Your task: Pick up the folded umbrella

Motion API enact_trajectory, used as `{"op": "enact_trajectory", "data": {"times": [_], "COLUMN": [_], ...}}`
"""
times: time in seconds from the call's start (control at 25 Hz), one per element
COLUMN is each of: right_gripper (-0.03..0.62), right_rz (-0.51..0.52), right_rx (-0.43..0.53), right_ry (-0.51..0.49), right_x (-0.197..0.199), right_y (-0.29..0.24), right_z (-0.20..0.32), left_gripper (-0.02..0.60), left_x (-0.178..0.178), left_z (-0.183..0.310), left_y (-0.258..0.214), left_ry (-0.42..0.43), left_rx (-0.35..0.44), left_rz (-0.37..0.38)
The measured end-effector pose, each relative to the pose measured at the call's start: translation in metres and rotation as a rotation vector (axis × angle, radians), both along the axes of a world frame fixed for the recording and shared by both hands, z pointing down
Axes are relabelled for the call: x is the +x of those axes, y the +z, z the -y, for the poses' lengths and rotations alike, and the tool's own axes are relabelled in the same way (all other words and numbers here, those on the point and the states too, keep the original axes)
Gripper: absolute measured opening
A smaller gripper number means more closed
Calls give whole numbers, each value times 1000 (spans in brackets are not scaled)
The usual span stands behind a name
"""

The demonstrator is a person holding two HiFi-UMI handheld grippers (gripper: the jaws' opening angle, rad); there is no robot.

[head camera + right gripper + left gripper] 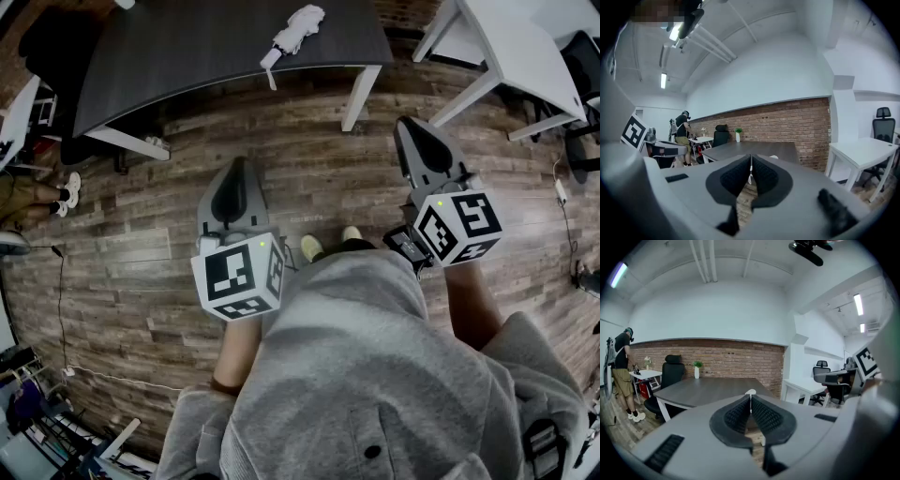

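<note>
Dim, fisheye-warped, soft ceiling-tube light

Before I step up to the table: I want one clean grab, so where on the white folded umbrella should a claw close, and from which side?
Probably the slim handle end, which sticks out past the dark table's near edge. Come from the near side, level with the tabletop; the bunched canopy looks bulkier and softer. The left claw and right claw are shut, so open one first.

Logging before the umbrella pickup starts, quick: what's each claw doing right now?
Left claw: closed, holding nothing.
Right claw: closed, holding nothing.
</note>
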State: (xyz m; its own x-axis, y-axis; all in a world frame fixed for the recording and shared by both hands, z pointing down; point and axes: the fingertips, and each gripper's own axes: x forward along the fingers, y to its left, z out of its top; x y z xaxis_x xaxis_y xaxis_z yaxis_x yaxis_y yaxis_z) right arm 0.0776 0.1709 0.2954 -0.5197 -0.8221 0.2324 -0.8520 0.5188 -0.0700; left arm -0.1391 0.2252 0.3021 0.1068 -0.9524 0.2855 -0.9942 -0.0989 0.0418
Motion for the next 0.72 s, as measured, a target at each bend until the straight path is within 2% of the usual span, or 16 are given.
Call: {"op": "enact_trajectory", "data": {"times": [0.4, 0.72], "right_gripper": [25, 25], "right_rz": [48, 32], "right_rx": [-5, -9], "right_ry": [7, 7], "right_x": [-17, -25], "right_y": [1, 3], "right_z": [-9, -14], "left_gripper": [21, 21], "left_x": [-12, -16], "left_z": [-7, -13], "left_y": [2, 11], "left_ry": [6, 10], "left_rx": [-12, -33], "left_rz": [14, -3]}}
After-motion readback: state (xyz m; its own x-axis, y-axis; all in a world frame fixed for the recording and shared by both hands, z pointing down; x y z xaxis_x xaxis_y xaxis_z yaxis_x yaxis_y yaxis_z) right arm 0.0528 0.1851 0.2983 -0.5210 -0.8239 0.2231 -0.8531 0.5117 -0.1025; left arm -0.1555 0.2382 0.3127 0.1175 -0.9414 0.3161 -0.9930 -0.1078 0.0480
